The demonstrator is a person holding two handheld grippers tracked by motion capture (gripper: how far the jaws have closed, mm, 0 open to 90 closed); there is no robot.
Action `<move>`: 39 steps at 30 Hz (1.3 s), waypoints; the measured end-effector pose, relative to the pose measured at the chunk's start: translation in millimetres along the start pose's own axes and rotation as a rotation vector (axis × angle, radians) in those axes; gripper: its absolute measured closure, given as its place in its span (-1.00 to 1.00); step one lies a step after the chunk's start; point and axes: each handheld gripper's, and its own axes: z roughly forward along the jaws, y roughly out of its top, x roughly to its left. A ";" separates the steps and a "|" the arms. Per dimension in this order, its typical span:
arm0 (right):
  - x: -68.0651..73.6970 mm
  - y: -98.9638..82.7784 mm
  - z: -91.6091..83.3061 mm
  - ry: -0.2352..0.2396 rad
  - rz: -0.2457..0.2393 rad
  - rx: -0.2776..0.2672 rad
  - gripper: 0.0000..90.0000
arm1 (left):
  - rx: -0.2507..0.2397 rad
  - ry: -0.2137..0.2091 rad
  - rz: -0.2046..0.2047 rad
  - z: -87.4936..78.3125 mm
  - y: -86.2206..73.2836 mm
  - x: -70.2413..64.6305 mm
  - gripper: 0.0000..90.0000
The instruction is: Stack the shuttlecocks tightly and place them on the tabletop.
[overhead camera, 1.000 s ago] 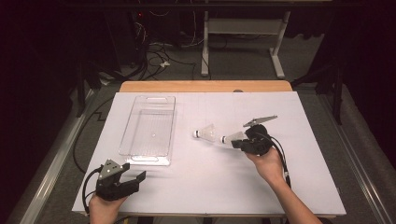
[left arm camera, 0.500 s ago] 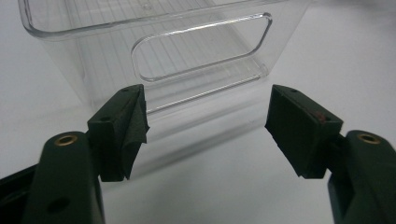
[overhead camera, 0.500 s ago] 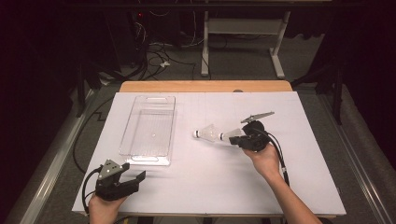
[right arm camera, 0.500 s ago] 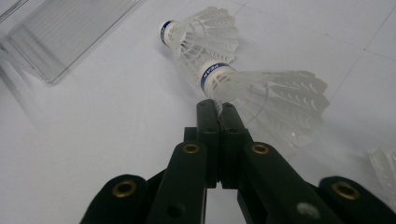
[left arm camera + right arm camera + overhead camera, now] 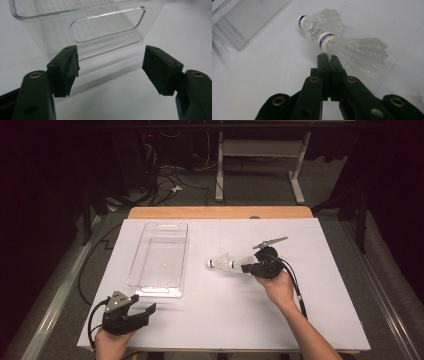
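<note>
The white plastic shuttlecock with a blue band round its cork (image 5: 352, 50) is pinched in the right gripper (image 5: 328, 58), whose black jaws are pressed together on the edge of its ribbed, translucent skirt. In the high view this shuttlecock (image 5: 245, 262) sits just above the white table cover (image 5: 320, 310), right of centre, with its skirt toward the right gripper (image 5: 250, 266). Whether it rests on the cover or hangs slightly clear cannot be told.

Just beyond it lies a second white shuttlecock of the same make (image 5: 319, 21), its rounded cork end also ringed in blue; the two skirts overlap in the right gripper view, so it is hard to say whether they touch. In the high view it (image 5: 222, 263) lies on its side, cork pointing left.

Further left stands a clear rectangular plastic bin with ridged floor and cut-out handles (image 5: 160, 257). Its near end wall (image 5: 107, 25) stands in front of the left gripper (image 5: 111, 67), whose jaws stand wide apart with nothing between them; the dark pads (image 5: 160, 68) look rough and slightly worn. The bin's top is cut off there. The left gripper (image 5: 145, 311) rests at the near left corner of the cover, well apart from the shuttlecocks.
</note>
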 end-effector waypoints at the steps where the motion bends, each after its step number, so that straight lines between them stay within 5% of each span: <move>1: 0.2 0.7 0.9 0.002 0.001 0.001 1.00 | 0.000 0.000 0.000 0.0 0.0 0.0 -0.33; 39: 8.8 17.5 25.3 0.038 -0.006 0.011 1.00 | 0.002 -0.005 0.003 0.1 0.1 0.5 -0.33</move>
